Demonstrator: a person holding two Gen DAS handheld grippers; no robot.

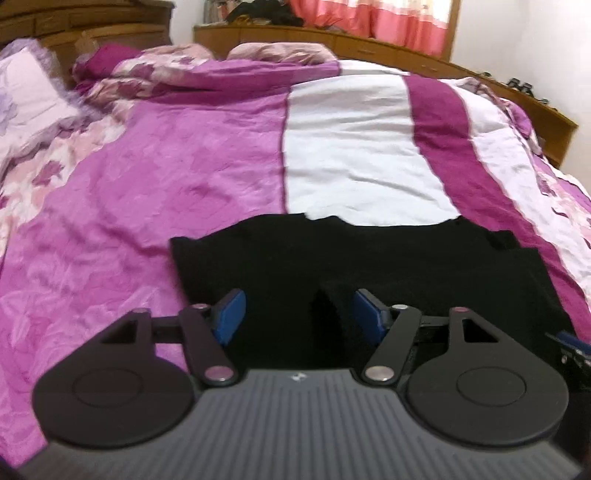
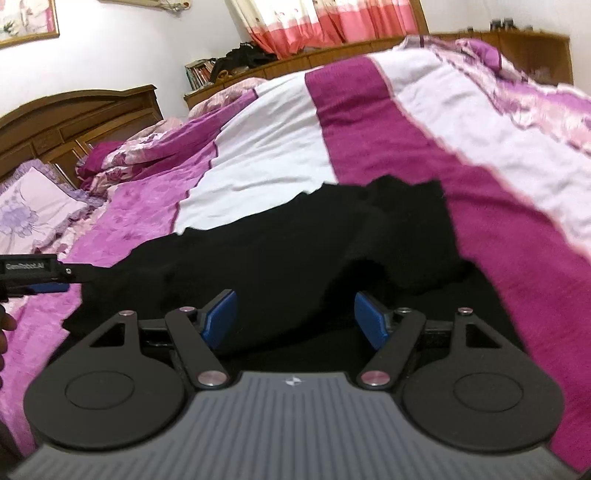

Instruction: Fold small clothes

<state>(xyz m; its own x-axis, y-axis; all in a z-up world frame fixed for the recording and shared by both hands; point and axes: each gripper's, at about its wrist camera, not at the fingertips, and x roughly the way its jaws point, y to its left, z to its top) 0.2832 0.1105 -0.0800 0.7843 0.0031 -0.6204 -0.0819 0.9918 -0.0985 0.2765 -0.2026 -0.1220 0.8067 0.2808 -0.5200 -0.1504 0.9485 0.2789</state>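
Note:
A small black garment (image 1: 369, 258) lies spread on the bed's purple, white and magenta cover (image 1: 184, 166). My left gripper (image 1: 297, 314) hovers open over its near edge, blue pads wide apart with only cloth below them. In the right wrist view the same black garment (image 2: 295, 251) lies rumpled, one part bunched up at its far right. My right gripper (image 2: 295, 317) is open above its near edge, nothing between the pads. The left gripper (image 2: 40, 275) shows at the left edge of the right wrist view, and the right gripper (image 1: 570, 349) peeks in at the right edge of the left wrist view.
A lilac frilled pillow (image 1: 26, 96) and a bunched floral quilt (image 1: 155, 70) lie by the wooden headboard (image 2: 74, 114). A wooden ledge (image 1: 369, 40) with dark clothes runs behind the bed under pink curtains (image 2: 332, 22). A person's hand (image 2: 5, 332) shows at the left edge.

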